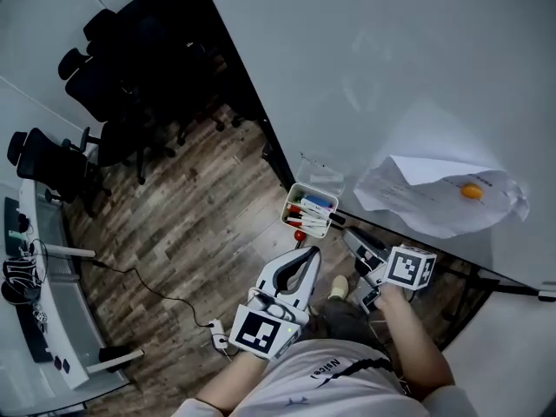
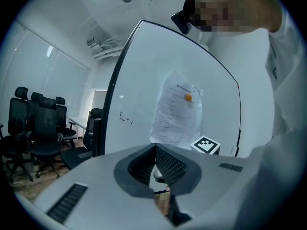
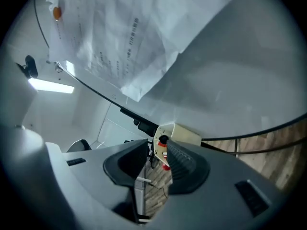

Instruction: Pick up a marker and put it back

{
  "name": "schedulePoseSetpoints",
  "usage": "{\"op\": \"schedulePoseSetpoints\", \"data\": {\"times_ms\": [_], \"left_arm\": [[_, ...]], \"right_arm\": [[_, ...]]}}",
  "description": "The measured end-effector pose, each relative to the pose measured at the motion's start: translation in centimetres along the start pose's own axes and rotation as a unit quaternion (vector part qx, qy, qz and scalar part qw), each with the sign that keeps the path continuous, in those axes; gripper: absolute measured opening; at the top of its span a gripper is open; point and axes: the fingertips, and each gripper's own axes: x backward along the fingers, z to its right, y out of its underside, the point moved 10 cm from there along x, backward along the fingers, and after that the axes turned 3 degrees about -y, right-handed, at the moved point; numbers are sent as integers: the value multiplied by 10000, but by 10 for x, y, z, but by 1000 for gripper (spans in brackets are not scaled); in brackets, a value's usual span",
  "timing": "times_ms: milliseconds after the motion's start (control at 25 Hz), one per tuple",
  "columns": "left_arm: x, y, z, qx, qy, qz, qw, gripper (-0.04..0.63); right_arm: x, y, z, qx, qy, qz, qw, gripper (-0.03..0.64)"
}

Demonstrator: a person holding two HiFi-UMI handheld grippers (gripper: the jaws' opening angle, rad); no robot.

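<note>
A white holder box hangs at the whiteboard's lower edge with several markers in it, red and blue caps showing. In the right gripper view the box sits just beyond the jaws, a red cap in the gap. My right gripper points at the box from its right; the jaws stand apart with nothing between them. Just below the box, my left gripper has its tips touching and holds nothing.
A crumpled printed sheet is pinned to the whiteboard by an orange magnet. Black office chairs stand at the back left, a white desk at the left. A cable and power strip lie on the wood floor.
</note>
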Motion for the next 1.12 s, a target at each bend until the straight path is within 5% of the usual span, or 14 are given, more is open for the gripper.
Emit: {"op": "schedulePoseSetpoints", "data": {"times_ms": [1120], "left_arm": [[4,15,-50,316,-182,-316,9988,11]], "right_arm": [[-54,-7,15,-242,726,-325,9965,118]]}}
